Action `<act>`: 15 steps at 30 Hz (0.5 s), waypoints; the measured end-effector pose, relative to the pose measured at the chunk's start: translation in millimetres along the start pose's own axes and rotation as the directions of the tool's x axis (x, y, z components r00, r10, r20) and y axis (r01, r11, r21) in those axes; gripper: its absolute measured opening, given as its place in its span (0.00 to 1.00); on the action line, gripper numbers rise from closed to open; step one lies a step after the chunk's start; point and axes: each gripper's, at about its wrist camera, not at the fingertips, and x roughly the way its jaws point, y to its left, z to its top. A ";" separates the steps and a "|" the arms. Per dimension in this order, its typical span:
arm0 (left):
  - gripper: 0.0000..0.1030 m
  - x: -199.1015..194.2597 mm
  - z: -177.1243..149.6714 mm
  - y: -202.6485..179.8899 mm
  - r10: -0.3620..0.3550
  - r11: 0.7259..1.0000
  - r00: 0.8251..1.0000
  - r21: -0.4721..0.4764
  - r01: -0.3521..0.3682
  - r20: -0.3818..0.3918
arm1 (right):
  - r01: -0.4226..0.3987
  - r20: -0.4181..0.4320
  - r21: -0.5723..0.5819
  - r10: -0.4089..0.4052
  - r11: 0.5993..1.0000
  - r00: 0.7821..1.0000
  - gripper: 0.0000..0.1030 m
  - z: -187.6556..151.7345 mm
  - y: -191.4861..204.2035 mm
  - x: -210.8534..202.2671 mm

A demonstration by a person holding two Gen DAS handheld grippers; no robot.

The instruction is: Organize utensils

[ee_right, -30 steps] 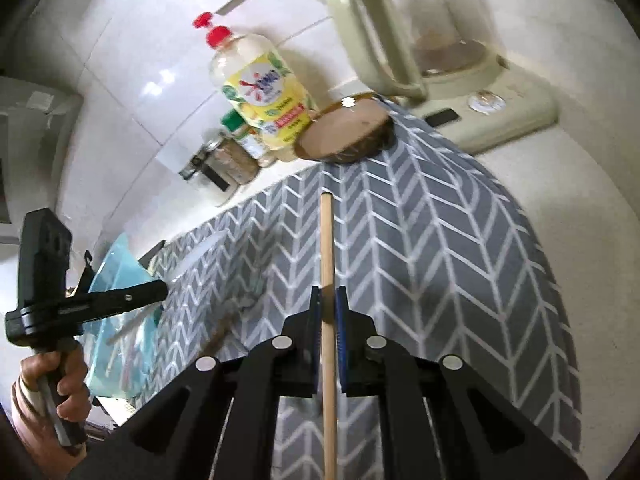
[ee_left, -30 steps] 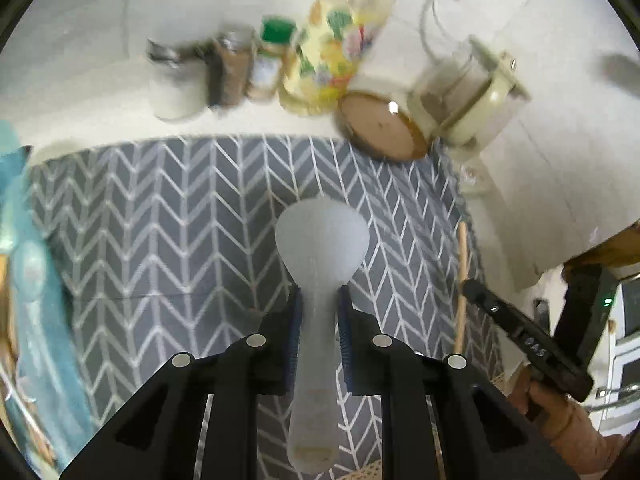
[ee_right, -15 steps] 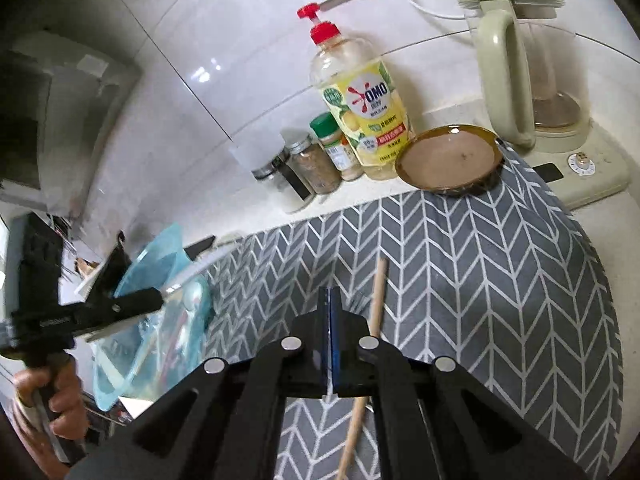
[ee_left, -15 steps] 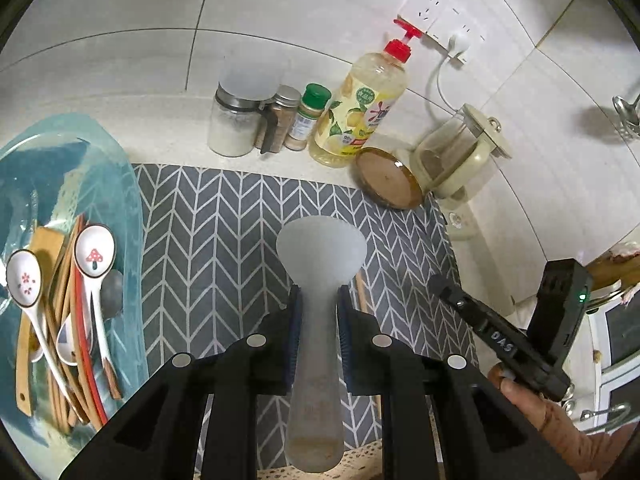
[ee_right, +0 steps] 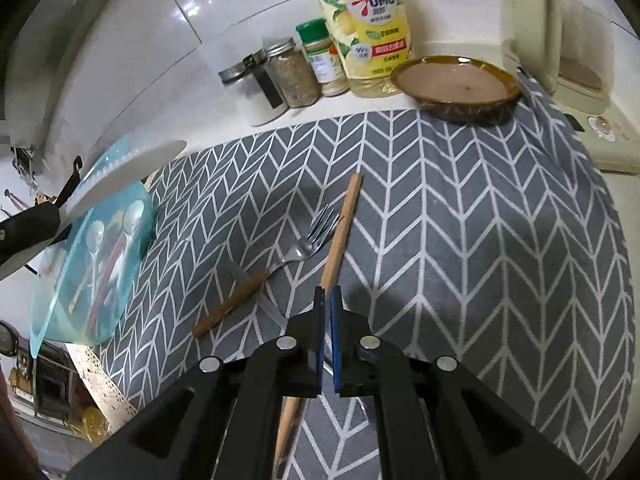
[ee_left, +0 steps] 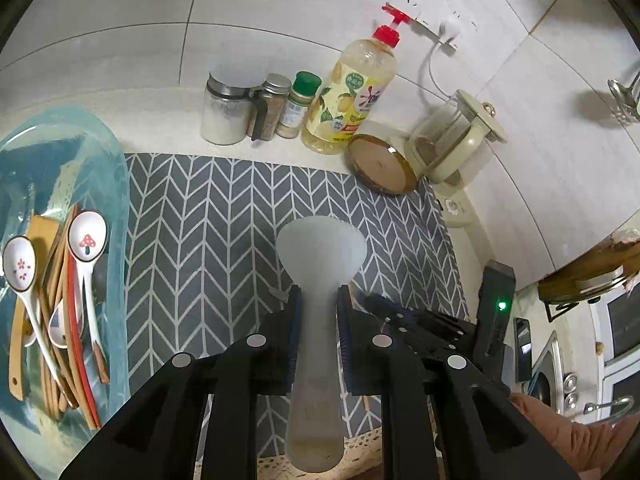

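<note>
The left tool [ee_left: 318,312] is gripping a translucent rice paddle [ee_left: 320,256] by its handle, blade pointing forward and lifted clear of the herringbone mat [ee_left: 224,216]. Holding it by the neck is keeping the broad blade free, probably so it can be laid down among the others. The blue tray [ee_left: 116,184] is sitting at the mat's left edge, already holding ceramic spoons [ee_left: 86,236] and wooden chopsticks, so it is evidently serving as the collecting place.

The right tool [ee_right: 327,300] is hanging above the mat with its jaws closed nearly together and nothing caught between them. A wooden chopstick [ee_right: 342,228] is lying on the mat directly beneath the tool's tips, and a wooden-handled fork [ee_right: 280,266] is lying just beside it, tines close to the chopstick. Both are waiting to be gathered.

Bottles, jars and a brown dish [ee_right: 456,84] are standing along the back of the bench, out of the working area
</note>
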 end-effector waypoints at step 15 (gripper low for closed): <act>0.17 8.8 -8.1 6.5 0.006 1.000 1.000 -0.019 -0.006 -0.028 | 0.088 0.036 -0.015 -0.088 0.996 0.996 0.59 -1.1 6.5 14.5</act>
